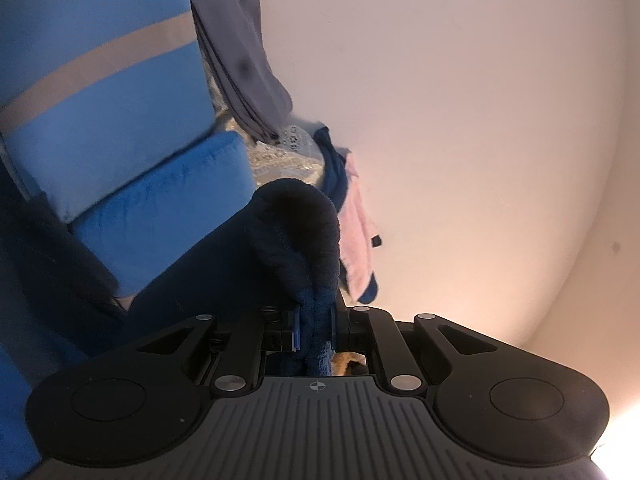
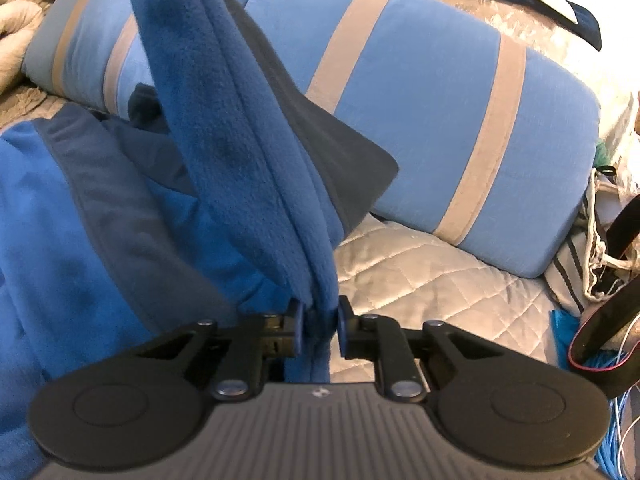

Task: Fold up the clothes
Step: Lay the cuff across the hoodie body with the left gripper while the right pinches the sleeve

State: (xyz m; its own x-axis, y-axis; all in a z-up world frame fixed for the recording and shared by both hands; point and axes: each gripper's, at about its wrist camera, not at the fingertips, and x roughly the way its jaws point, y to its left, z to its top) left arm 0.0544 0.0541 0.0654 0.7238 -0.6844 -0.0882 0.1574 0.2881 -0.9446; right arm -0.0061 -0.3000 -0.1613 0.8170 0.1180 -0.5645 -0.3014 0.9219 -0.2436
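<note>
Fleece garment (image 2: 248, 160), blue with darker navy panels, is lifted off the bed: a bunched fold of it rises from the right gripper (image 2: 318, 332), whose jaws are nearly closed and clamp the fabric between the blue pads (image 2: 297, 330). Remainder of the garment lies spread to the left of that gripper on the quilt (image 2: 420, 280). In the left wrist view, the left gripper (image 1: 314, 328) likewise pinches a dark blue fold (image 1: 296, 232) of the fleece, jaws narrow with cloth between them. Behind the garment sits a light blue pillow (image 2: 440, 120) with beige stripes, resting on the quilt. A grey garment (image 1: 244, 64) and a pink cloth (image 1: 356, 220) hang against a pale wall (image 1: 460, 120). Blue cables (image 2: 600, 380) lie at the right edge, beside the bed
</note>
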